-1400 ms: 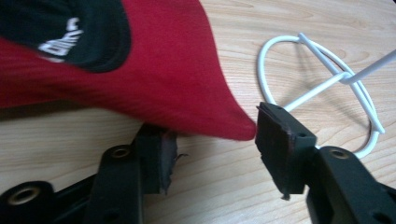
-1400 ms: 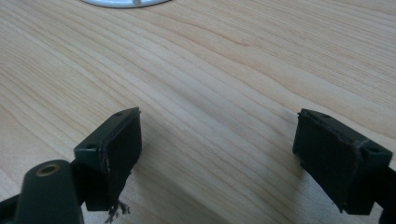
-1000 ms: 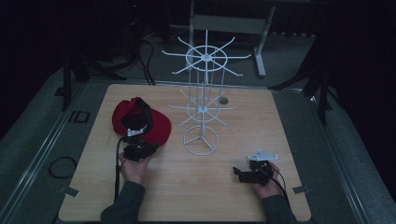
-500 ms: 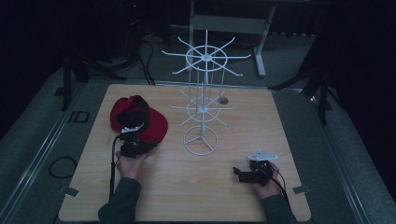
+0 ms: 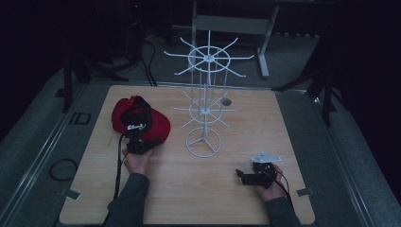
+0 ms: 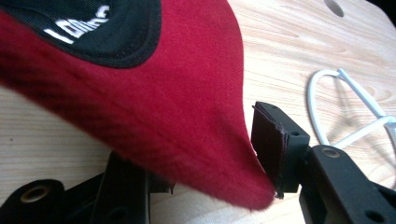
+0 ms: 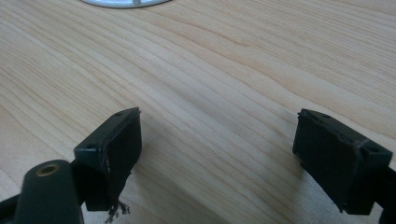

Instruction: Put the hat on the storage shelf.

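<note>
1. My left gripper has its jaws spread about the brim of the red cap. They have just been closing, with the brim edge between them, one pad beside it and not clearly pressing.
2. The cap lies at ten o'clock on the surface, its brim pointing at my left hand.
3. My right gripper stands open, at five o'clock, well apart from the cap.
4. The white wire rack stands at three o'clock of the cap, so I judge the left does the lift.

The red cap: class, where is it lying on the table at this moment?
In the high view the red cap lies on the table's left half, just left of the white wire rack, with the left gripper at its near edge.
</note>
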The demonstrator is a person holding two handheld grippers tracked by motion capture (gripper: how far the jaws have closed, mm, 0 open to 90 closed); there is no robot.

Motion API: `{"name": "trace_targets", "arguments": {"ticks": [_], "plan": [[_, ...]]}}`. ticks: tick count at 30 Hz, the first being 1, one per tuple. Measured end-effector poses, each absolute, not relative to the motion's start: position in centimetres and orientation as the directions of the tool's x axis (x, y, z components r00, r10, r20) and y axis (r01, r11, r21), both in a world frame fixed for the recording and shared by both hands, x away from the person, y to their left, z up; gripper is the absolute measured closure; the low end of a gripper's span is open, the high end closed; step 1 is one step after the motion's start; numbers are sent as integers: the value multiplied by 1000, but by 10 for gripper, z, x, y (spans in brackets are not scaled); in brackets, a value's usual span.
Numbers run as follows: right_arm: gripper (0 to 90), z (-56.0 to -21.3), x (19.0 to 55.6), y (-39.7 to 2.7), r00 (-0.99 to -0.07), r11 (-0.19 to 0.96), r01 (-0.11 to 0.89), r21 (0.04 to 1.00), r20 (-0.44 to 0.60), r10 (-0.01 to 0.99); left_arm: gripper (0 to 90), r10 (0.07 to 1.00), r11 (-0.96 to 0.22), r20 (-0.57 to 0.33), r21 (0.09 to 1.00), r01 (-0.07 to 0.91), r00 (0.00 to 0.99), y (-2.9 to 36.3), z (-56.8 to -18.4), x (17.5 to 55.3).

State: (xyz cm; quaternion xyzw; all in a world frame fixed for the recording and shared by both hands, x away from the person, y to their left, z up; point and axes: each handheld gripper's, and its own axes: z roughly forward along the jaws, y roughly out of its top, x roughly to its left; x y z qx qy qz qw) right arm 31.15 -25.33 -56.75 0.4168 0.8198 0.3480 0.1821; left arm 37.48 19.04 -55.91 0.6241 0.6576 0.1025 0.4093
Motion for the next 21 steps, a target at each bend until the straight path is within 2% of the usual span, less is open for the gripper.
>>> {"name": "trace_targets", "arguments": {"ticks": [4,12,18,21], "plan": [[153,-567,312,-253,-586,410,557,722,-8,810,564,918,188,-383,649,737,104,189,-561,375],[153,-568,312,-253,-587,411,555,723,-10,809,700,930,148,-343,679,719,132,189,-559,373],[153,-568,312,-253,-588,412,555,722,-10,809,846,930,121,-327,704,699,168,189,-557,371],[153,-568,312,-253,-587,412,555,723,-10,809,858,943,79,-276,728,681,187,183,-555,369]]}}
